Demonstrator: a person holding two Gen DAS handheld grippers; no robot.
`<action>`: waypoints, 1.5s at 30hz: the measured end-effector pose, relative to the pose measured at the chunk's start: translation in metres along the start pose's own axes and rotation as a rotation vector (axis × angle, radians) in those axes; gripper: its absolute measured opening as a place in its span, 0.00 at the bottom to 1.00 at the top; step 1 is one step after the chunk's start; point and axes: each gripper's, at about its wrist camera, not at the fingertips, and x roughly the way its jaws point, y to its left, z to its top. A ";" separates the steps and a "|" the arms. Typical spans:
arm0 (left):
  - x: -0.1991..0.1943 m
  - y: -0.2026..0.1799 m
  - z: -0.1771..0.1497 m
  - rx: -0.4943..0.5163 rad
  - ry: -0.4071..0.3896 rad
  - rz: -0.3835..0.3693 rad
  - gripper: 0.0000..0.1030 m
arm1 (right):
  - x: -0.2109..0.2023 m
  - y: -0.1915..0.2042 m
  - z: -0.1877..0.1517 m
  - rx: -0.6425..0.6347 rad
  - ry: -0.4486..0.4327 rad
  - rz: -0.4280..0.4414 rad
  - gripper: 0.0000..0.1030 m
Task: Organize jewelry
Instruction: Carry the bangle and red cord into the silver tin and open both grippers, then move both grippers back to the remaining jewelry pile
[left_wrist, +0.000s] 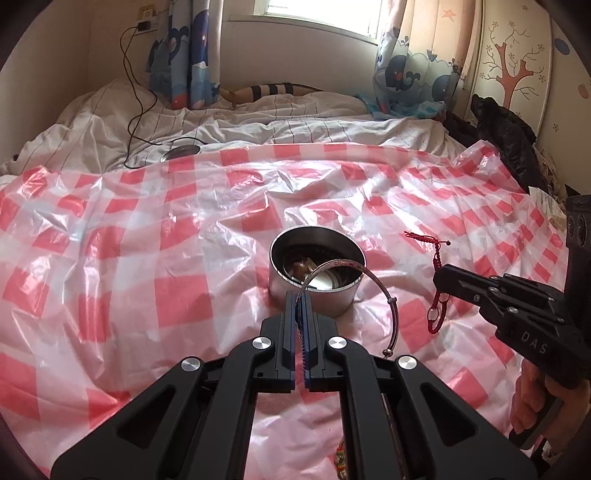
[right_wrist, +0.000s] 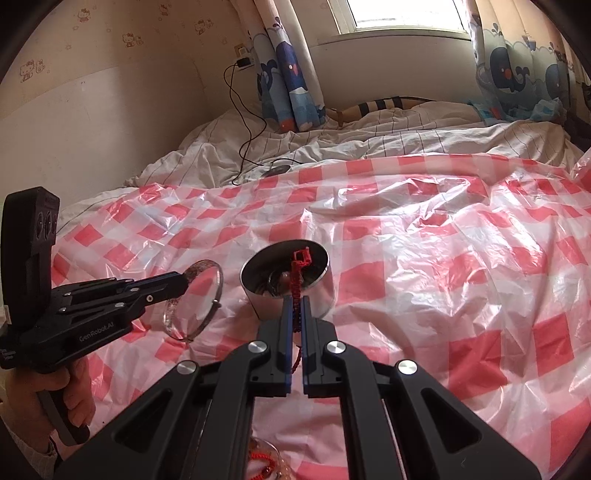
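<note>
Steel cup (left_wrist: 317, 273): contents indistinct in shadow. Beaded bracelets (right_wrist: 264, 459): cut by lower edge, partly behind gripper. Silver bangle (left_wrist: 369, 291): one end hidden between jaws.

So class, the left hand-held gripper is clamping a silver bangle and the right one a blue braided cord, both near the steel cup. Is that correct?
Not quite: the cord is red, not blue, as the right wrist view shows. The rest stands: the left hand-held gripper clamps the silver bangle, the right hand-held gripper the cord, both near the steel cup.

One steel cup (left_wrist: 317, 273), one silver bangle (left_wrist: 373, 291), one red cord bracelet (left_wrist: 437, 291).
</note>
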 end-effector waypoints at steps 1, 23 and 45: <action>0.004 0.001 0.005 -0.003 -0.001 0.002 0.02 | 0.002 0.002 0.005 -0.005 -0.010 0.002 0.04; 0.102 -0.003 0.028 0.025 0.098 0.002 0.05 | 0.094 0.006 0.035 -0.185 0.035 -0.034 0.04; 0.029 0.020 0.024 -0.042 0.043 -0.008 0.19 | 0.050 0.011 0.040 -0.175 0.013 -0.047 0.49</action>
